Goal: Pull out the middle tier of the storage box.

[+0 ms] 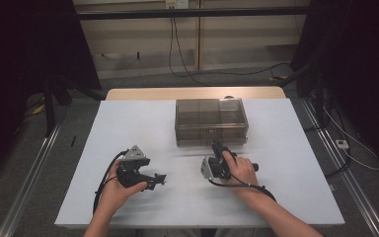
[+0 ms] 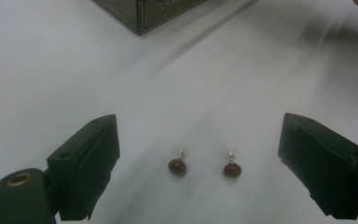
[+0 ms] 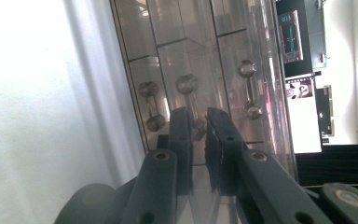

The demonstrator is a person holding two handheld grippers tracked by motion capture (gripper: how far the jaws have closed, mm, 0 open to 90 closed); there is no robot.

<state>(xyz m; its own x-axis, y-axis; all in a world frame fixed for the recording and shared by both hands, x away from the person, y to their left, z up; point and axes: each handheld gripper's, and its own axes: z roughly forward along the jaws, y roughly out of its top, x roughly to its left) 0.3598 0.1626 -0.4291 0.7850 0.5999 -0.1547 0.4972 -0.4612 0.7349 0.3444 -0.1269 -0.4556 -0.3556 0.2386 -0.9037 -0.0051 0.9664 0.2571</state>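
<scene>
— Earrings (image 2: 204, 167) lying at six o'clock from box (image 1: 211, 121), framed by left gripper (image 2: 198, 154), jaws wide apart for pickup?
— Yes. Right gripper (image 3: 199, 135) nearly closed around middle drawer handle (image 3: 192, 105), ready to pull.

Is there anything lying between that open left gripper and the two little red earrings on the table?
Nothing visible. The left gripper is open, and the two earrings lie on bare white table between its jaws. The drawer box sits farther off.
</scene>
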